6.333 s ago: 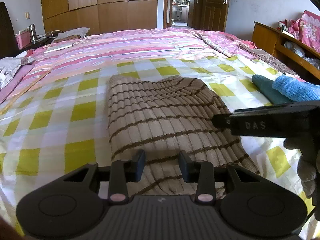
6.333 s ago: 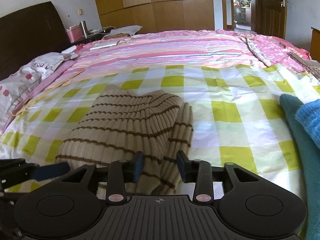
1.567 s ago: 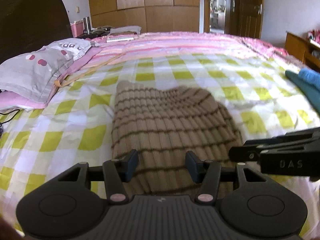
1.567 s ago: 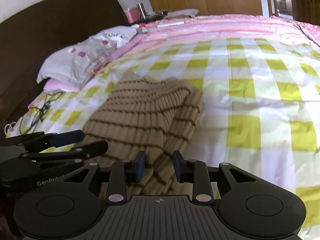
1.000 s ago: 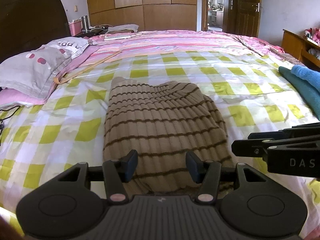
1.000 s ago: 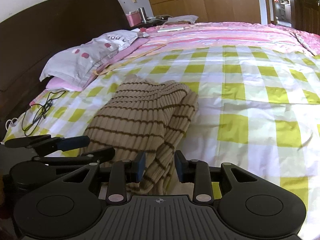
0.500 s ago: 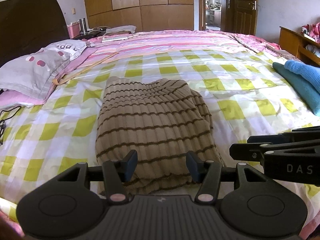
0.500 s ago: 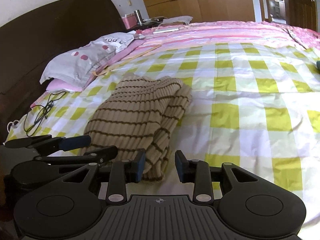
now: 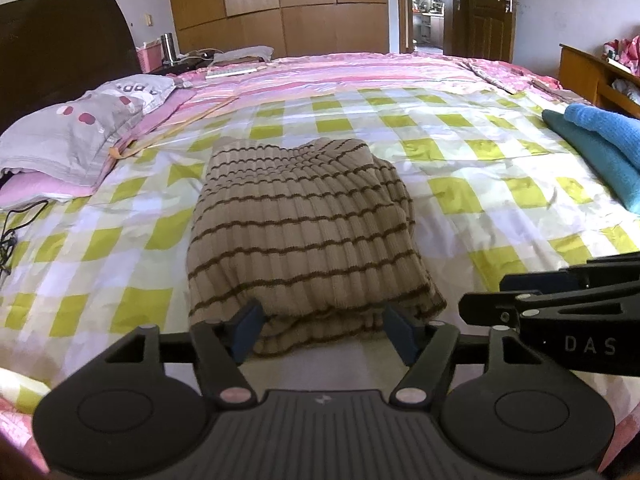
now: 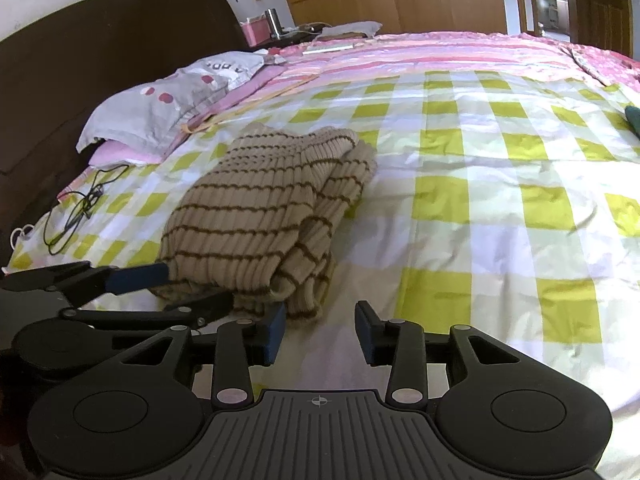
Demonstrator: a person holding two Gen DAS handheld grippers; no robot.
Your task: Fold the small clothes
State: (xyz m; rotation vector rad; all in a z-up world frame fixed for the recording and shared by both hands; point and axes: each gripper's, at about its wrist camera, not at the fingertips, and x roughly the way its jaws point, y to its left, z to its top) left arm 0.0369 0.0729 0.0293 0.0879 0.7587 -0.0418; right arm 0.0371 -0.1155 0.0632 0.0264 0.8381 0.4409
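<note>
The sweater (image 9: 304,236) is a chunky ribbed knit, tan with thin brown stripes, soft and matt. The checked bedsheet (image 9: 460,184) looks like smooth thin cloth, slightly crinkled. Both tongs, left tongs (image 9: 324,330) and right tongs (image 10: 320,330), are matt black plastic with ridged tops. The wardrobe (image 9: 304,4) is smooth wood, the folded towels (image 9: 596,140) fuzzy blue.

Matte black plastic left gripper (image 9: 324,328): blue finger pads, ribbed base, round side discs, pink pivot screws. Right gripper (image 10: 320,330) alike; "DAS" lettering.
</note>
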